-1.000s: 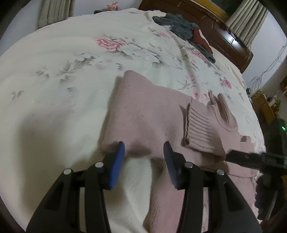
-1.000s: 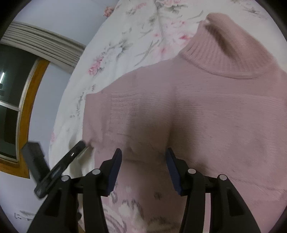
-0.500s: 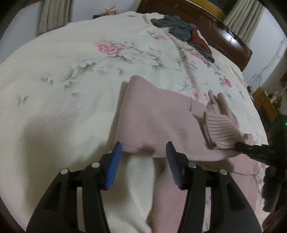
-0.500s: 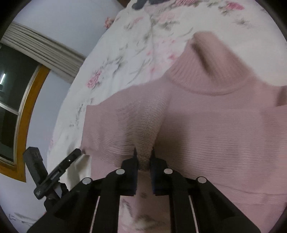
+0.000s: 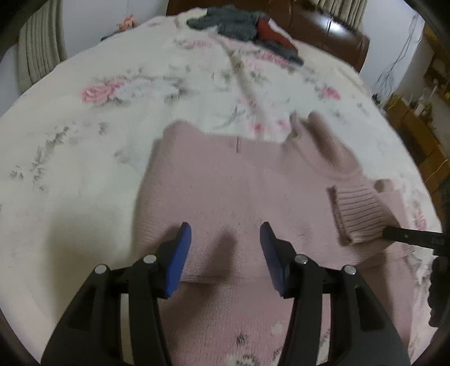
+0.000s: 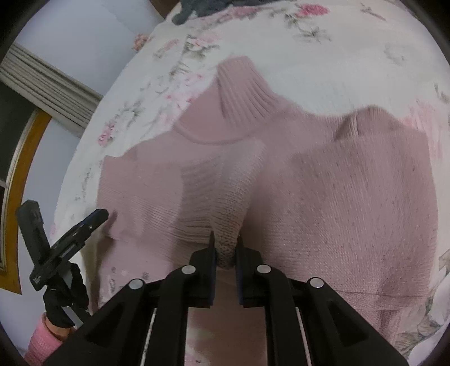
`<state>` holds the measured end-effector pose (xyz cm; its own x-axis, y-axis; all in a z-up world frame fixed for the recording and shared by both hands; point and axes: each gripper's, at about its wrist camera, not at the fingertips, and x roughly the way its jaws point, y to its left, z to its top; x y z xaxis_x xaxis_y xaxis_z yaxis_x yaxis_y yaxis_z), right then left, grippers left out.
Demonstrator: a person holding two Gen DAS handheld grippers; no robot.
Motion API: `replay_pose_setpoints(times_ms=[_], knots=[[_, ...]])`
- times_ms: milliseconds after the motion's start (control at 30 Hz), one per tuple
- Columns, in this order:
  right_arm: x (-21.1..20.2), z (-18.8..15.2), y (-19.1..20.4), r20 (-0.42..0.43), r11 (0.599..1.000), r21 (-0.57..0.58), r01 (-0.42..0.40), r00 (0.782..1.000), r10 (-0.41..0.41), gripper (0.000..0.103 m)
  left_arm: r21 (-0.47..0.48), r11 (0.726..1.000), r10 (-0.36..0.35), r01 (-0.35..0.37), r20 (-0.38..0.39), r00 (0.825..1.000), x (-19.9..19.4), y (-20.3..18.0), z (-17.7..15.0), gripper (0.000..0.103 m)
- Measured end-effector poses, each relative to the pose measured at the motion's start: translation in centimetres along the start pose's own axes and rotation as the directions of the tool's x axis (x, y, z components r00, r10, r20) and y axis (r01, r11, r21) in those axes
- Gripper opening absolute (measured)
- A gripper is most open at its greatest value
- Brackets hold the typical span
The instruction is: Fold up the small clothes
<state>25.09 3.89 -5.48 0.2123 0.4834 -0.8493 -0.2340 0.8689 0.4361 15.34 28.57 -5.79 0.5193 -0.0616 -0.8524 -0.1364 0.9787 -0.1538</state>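
A floral bedspread [image 5: 84, 174] is carrying the pink sweater [image 5: 225, 191], lying flat for folding; the left gripper [image 5: 225, 253] is hovering spread above its hem, while the right gripper [image 6: 225, 247] is pinching a sleeve cuff [image 5: 357, 214] to carry it inward

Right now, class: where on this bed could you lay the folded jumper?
Bare floral bedspread lies left of the pink jumper, and beyond it up to the dark clothes pile. Crowded: the jumper's right side, where the right claw pinches its cuff.
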Motion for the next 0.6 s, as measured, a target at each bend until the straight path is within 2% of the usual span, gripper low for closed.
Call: replay_pose_setpoints(times_ms=[167,267,367,467,500,600], knots=[[1.3,-0.7,-0.8,-0.034,1.0,0.001,0.03,0.999,-0.03,0.012,0.01,1.0,0.013,-0.013,-0.01,1.0,1.1,0.4,-0.1,0.051],[1.4,-0.9,-0.4,-0.044,0.997,-0.028,0.067,0.997,-0.069,0.019,0.023,1.0,0.008,-0.008,-0.014,1.0,1.2,0.5,-0.1,0.052],[-0.6,-0.9,0.6,0.026,0.991,-0.047,0.123,0.992,-0.122,0.027,0.021,1.0,-0.001,0.001,-0.012,1.0,1.3,0.7,-0.2,0.052],[-2.4,-0.6,3.5,0.098,0.98,-0.138,0.143,0.987,-0.13,0.038,0.015,1.0,-0.005,0.005,-0.008,1.0,1.2,0.7,-0.2,0.052],[-2.1,-0.5,4.9,0.091,0.973,-0.185,0.141,0.988,-0.126,0.042,0.005,1.0,-0.008,0.008,-0.005,1.0,1.0,0.7,-0.1,0.052],[0.0,-0.4,7.5,0.025,0.962,-0.249,0.112,0.994,-0.109,0.043,-0.031,0.999,-0.027,0.027,-0.001,1.0,0.6,0.8,0.2,0.052]])
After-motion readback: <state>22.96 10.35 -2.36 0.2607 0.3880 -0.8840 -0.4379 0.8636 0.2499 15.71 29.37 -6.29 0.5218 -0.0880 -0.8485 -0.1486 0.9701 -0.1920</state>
